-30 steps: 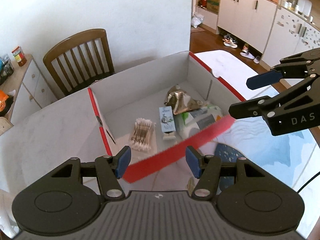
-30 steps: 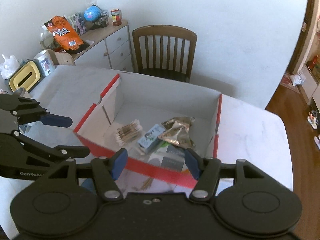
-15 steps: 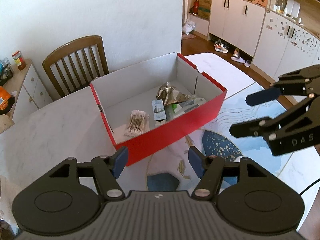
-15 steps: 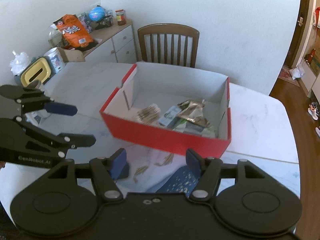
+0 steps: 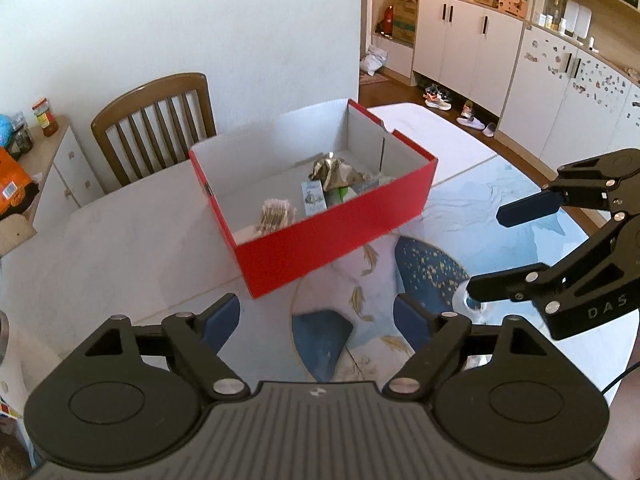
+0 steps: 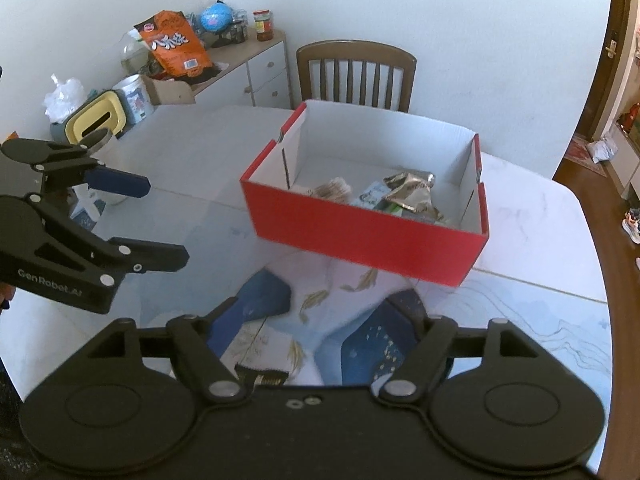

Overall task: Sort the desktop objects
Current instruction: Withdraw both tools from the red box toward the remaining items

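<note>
Cardboard, red outside and white inside, makes the open box (image 5: 336,236) that we take as our landmark on the white marble-look table (image 5: 120,248). Inside it we see a bundle of cotton swabs (image 5: 276,216) toward its left wall, a small printed carton (image 5: 313,198) beside that, and a crumpled gold foil wrapper (image 5: 334,172) nearer the back wall; the print on the carton is too small to read. Before the box lies a pale mat (image 6: 332,304) with blue shapes and gold fish.

Our left gripper (image 5: 316,320) hangs in front of the box, its jaws opening with nothing between them. Our right gripper (image 6: 320,320) hangs in front of the box too, jaws likewise opening and empty. On its body we read "DAS"; on the left one, "GenRobot.AI".

Behind the box stands a wooden chair (image 6: 356,76). To the box's left, a sideboard (image 6: 256,76) carries an orange snack bag (image 6: 174,46) with white characters, a small globe (image 6: 214,20) and a red-lidded jar (image 6: 262,24).
</note>
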